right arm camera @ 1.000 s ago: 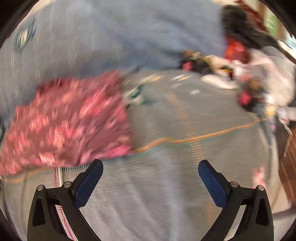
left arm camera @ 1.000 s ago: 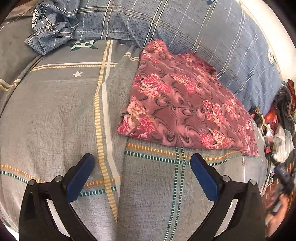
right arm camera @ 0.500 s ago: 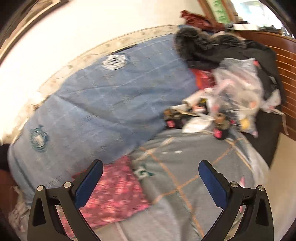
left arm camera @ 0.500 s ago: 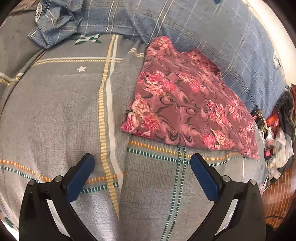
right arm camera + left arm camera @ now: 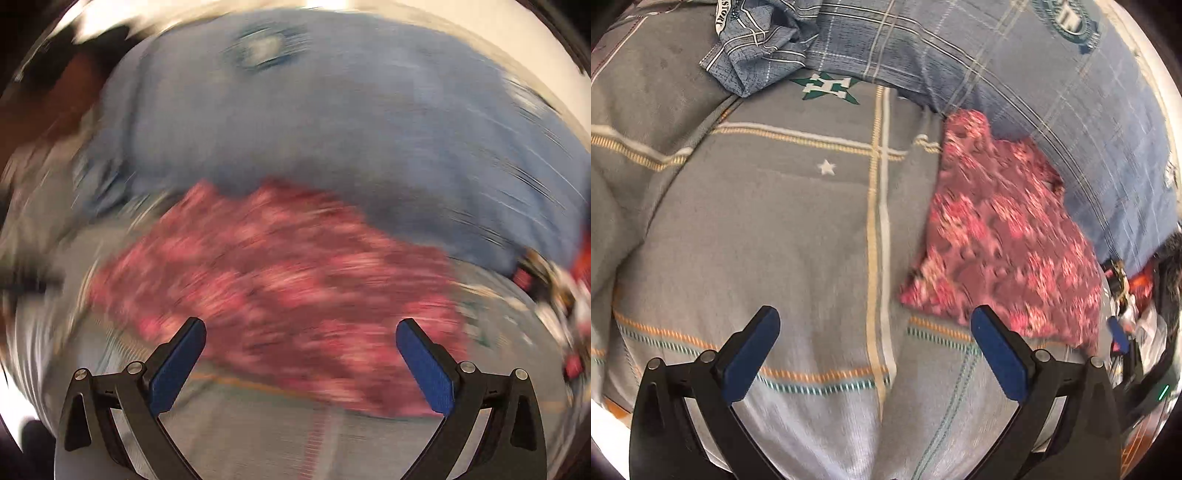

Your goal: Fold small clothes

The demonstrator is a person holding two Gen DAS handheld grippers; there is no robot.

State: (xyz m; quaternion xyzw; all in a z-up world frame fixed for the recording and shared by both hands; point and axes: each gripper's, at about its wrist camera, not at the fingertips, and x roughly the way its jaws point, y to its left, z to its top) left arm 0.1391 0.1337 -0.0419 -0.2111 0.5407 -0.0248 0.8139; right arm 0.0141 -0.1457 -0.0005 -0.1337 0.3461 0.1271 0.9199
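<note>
Pink flowery cloth (image 5: pixel 1004 240) flat on grey checked bedsheet (image 5: pixel 775 229), by blue quilt (image 5: pixel 1015 66). Left gripper (image 5: pixel 875 347) & right gripper (image 5: pixel 300 350) wide open, holding nothing.

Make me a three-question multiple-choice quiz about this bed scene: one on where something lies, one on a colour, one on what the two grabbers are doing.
1. Where does the floral garment lie?
A. Against the blue quilt
B. On the floor
C. In a basket

2. What colour is it?
A. Green
B. Pink and maroon
C. White

3. What state are the left gripper and right gripper in?
A. Both shut on cloth
B. One open, one shut
C. Both open, holding nothing

Answers: 1 A, its far edge meets the quilt on the grey sheet. 2 B, pink flowers on maroon. 3 C, wide gaps between the blue pads.
</note>
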